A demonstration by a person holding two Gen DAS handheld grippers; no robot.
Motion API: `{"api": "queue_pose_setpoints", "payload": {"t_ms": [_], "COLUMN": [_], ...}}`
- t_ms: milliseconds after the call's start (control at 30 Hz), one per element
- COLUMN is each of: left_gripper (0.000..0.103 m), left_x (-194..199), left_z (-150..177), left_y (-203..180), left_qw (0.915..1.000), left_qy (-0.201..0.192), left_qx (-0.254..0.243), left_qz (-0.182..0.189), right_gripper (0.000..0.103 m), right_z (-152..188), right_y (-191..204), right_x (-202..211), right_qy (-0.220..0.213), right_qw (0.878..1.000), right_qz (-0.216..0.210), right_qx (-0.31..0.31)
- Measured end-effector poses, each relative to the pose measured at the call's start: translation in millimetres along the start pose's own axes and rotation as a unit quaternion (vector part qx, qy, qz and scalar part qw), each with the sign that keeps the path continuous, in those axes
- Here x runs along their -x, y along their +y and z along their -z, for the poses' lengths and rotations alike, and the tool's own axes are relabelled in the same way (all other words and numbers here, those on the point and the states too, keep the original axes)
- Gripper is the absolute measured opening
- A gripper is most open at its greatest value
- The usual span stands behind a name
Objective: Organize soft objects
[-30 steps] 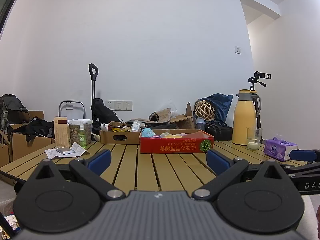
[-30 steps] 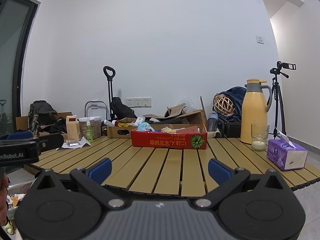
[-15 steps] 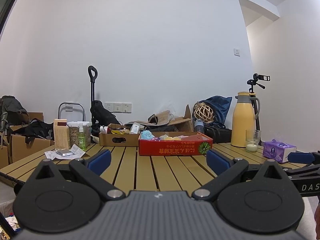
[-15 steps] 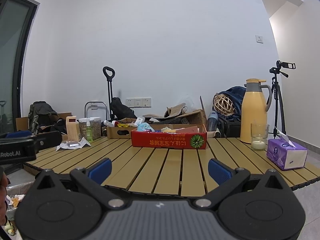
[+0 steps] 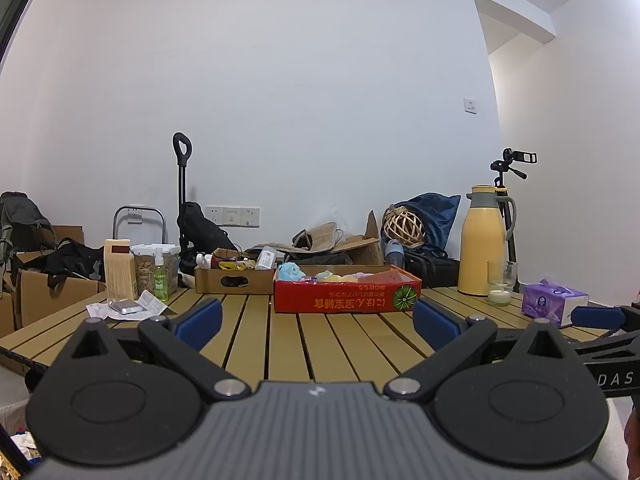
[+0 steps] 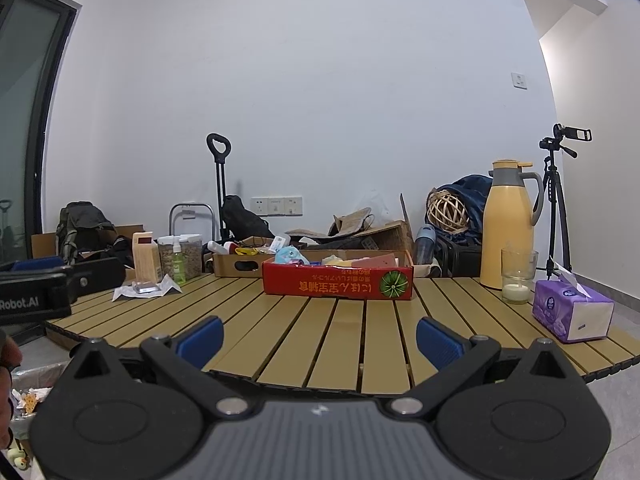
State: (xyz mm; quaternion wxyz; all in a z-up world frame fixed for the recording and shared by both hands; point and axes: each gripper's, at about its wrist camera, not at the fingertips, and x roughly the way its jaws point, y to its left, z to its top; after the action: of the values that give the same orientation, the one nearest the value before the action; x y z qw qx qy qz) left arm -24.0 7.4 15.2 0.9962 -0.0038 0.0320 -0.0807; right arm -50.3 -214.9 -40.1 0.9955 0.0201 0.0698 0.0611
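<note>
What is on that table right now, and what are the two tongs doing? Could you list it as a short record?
surface: slatted wooden table
task box: red cardboard box holding soft toys
right side: yellow jug, glass with candle, purple tissue pack
left side: spray bottle, papers
left tongs: open, empty
right tongs: open, empty

The left gripper [image 5: 316, 318] is level, its blue-padded fingers [image 5: 198, 320] spread wide with nothing between them. The right gripper [image 6: 318, 334] is level too, spread equally wide and empty. Each appears at the edge of the other's view, side by side.
</note>
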Motion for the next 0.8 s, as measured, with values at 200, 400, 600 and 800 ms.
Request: {"api": "queue_pose_setpoints", "payload": {"t_ms": [200,400,600,800], "left_gripper": [0.103,0.103,0.103,0.103], "left_x": [1.2,2.1,1.3,1.1], "left_z": [-0.4,-0.2,0.8,1.4], "left_y": [-0.4,-1.4,0.7,1.5], "left_qw": [1.0,0.9999,1.0,1.0], "left_qy": [-0.005,-0.009,-0.006,-0.007], "left_qx": [0.0,-0.007,-0.006,-0.004], "left_qz": [-0.007,0.001,0.003,0.005], "right_gripper": [0.103,0.103,0.103,0.103], "right_z": [-0.2,-0.1,-0.2,-0.1], "right_y": [-0.6,-1.9,-2.2,-3.0], "right_x": [0.8,1.0,0.9,1.3], "right_qy": [-0.002,-0.002,-0.002,-0.003], "right_qw": [1.0,1.0,1.0,1.0], "right_qz": [0.0,0.0,0.001,0.001], "right_qx": [0.001,0.001,0.002,0.003]}}
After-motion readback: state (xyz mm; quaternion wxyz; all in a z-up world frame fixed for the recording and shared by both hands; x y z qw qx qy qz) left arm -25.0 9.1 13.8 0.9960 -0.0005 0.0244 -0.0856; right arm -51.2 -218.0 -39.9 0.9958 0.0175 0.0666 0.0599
